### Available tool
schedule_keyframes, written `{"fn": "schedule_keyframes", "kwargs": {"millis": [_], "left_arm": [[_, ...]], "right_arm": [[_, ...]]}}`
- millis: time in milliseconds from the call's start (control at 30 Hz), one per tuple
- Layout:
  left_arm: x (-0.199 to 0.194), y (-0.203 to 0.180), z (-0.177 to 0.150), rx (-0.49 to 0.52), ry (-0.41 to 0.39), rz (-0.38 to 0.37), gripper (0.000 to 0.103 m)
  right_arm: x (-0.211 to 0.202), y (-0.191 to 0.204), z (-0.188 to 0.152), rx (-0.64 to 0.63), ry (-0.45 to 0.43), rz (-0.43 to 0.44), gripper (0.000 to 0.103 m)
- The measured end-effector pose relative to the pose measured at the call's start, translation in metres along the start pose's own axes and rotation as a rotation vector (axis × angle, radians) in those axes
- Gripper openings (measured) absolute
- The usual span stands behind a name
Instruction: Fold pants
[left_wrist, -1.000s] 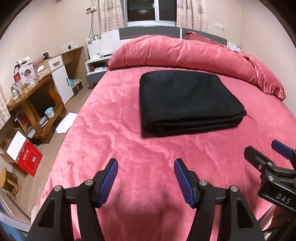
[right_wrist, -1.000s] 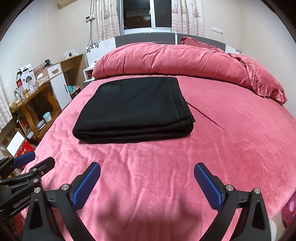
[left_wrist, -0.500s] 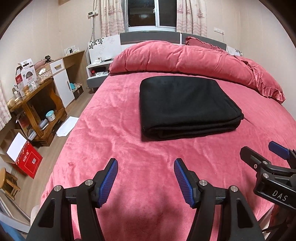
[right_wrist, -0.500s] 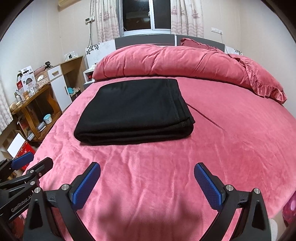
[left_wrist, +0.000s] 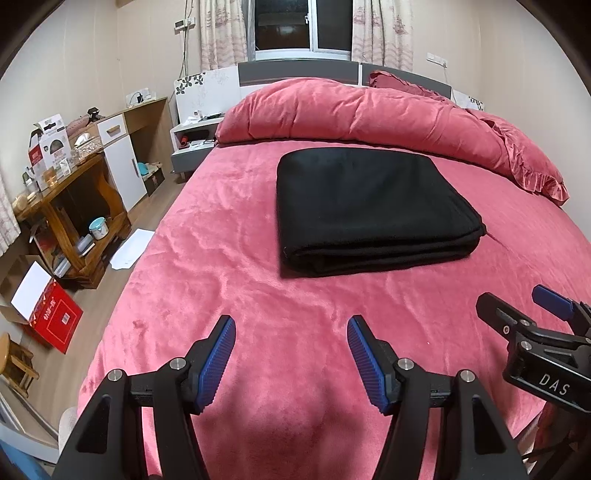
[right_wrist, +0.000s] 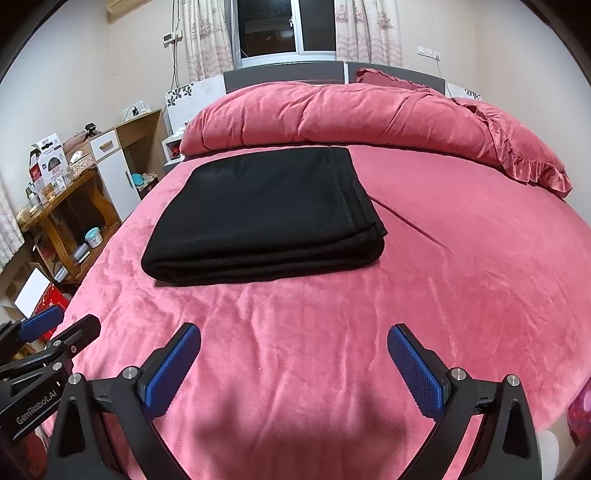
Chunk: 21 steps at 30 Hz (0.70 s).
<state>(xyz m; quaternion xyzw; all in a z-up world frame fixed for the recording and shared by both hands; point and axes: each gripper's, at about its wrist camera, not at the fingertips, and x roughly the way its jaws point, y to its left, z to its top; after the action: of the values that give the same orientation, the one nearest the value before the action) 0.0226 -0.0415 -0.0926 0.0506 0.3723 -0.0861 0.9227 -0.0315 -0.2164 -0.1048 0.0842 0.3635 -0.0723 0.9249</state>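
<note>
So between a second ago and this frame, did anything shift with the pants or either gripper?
Nothing visibly changed. The folded black pants lie flat on the pink bed as before, and the left gripper and right gripper still hang open and empty short of them; only the framing drifts slightly.

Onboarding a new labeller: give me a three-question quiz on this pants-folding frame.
1. True or false: the black pants lie folded into a flat stack on the pink bed.
2. What does the left gripper hold? A) the pants B) the duvet C) nothing
3. Fill in: the right gripper has its jaws ____.

Key: 1 true; 2 C, its jaws stand apart over bare bedcover, short of the pants; 3 open, nothing between them.
</note>
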Motion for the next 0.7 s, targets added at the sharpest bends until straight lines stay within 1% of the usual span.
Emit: {"fn": "schedule_keyframes", "kwargs": {"millis": [700], "left_arm": [[0.0027, 0.0005, -0.0024, 0.0, 0.015, -0.004, 0.064]], "right_arm": [[0.0018, -0.0028, -0.0018, 0.016, 0.014, 0.005, 0.102]]}}
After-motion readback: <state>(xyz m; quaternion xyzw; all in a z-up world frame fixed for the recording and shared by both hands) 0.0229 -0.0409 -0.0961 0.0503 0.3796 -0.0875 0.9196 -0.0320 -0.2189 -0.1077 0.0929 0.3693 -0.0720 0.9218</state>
